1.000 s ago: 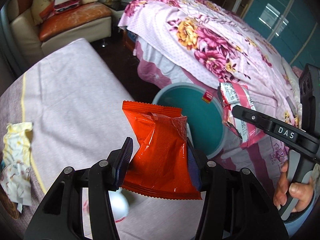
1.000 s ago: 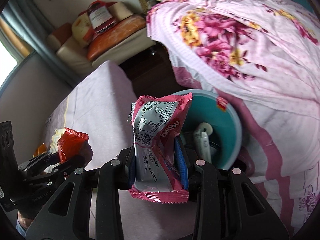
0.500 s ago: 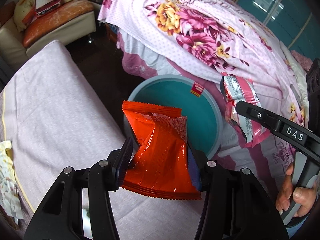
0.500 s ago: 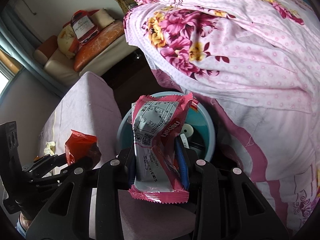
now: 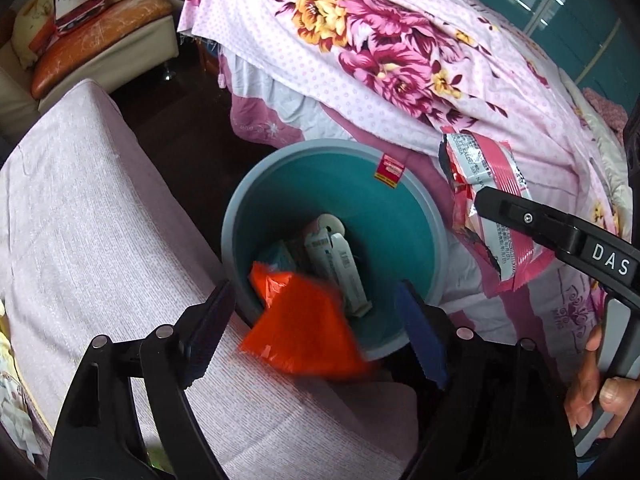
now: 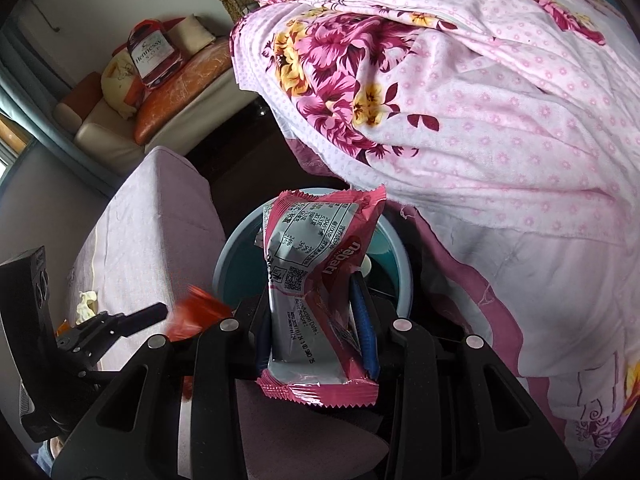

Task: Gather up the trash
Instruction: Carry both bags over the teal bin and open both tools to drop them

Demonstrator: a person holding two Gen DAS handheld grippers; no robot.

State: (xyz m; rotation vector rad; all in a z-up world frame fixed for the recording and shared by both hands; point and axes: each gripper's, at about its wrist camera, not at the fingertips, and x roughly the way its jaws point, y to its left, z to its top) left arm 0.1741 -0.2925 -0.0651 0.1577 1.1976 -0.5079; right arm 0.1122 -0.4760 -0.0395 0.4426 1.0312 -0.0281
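Left hand-held gripper (image 5: 316, 322): its jaws have just been opening and are now being held wide apart, released, above the near rim of the bin.
Orange wrapper (image 5: 304, 328): blurred and free of both pads, it is being seen between the spread fingers, over the bin's near edge.
Teal bin (image 5: 400, 216): it is standing on the floor between the bed (image 5: 400, 60) and a pink-covered surface (image 5: 100, 220); boxes and other trash are lying inside.
Right hand-held gripper (image 6: 316, 340): it is being kept clenched on the pink-and-silver wrapper (image 6: 316, 292), which is being held upright over the bin.
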